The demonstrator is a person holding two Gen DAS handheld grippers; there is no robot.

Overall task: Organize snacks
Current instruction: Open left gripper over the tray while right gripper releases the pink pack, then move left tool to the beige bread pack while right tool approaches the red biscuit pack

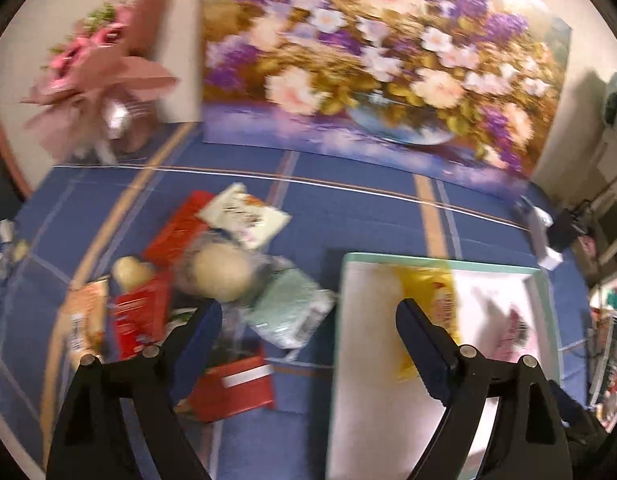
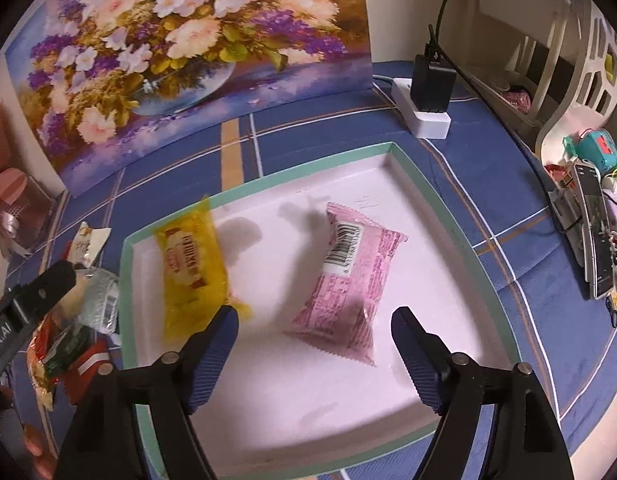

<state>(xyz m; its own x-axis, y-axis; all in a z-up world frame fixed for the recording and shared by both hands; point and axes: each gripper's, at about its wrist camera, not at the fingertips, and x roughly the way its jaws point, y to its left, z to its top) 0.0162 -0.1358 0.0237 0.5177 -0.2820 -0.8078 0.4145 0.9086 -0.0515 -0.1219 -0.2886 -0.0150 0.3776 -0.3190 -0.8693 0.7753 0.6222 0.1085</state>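
A white tray with a green rim (image 2: 392,148) lies on the blue cloth and holds a yellow snack packet (image 2: 192,256) and a pink snack packet (image 2: 348,280). My right gripper (image 2: 314,320) is open and empty above the tray, just in front of the pink packet. In the left wrist view the tray (image 1: 372,320) is at the right, with the yellow packet (image 1: 424,300) in it. My left gripper (image 1: 308,316) is open and empty, between the tray and a heap of snacks (image 1: 212,276) with red, green and cream packets. The left wrist view is blurred.
A flower painting (image 2: 180,48) leans against the wall at the back. A white power strip with a black charger (image 2: 428,92) lies at the back right. A phone (image 2: 596,236) and toys sit at the right edge. A pink bouquet (image 1: 100,64) stands at the back left.
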